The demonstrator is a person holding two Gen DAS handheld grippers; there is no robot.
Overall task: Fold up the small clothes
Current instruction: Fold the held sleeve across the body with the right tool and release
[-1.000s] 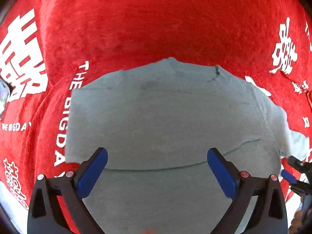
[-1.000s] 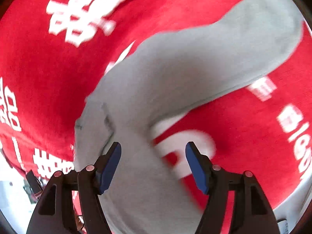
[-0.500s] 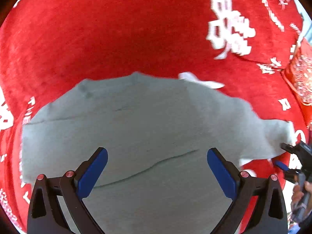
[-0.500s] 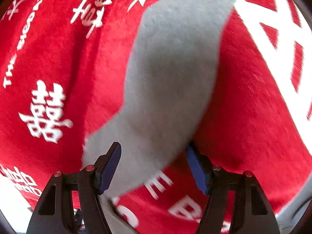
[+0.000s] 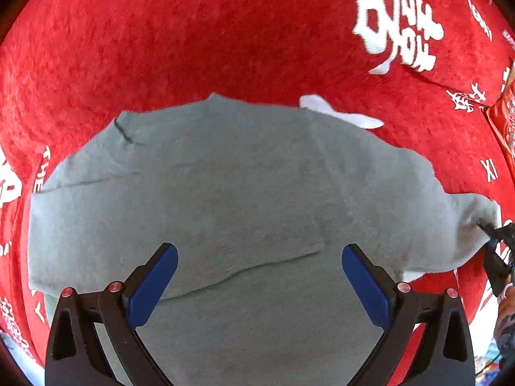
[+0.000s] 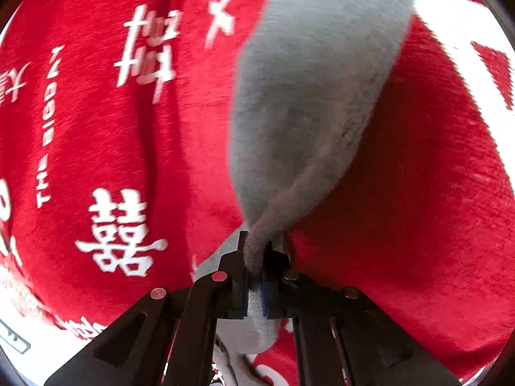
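One grey sweater lies flat on one red blanket with white letters on it. It is spread out right under and ahead of the left gripper. That gripper hangs above it with its two blue pads far apart, and nothing is between them.

One sleeve of the sweater stretches away in front of the right gripper. Its jaws have just been closing, and now they pinch the sleeve's end tight. In the left gripper's view, the right gripper sits far off to the right side, at the sleeve's tip.
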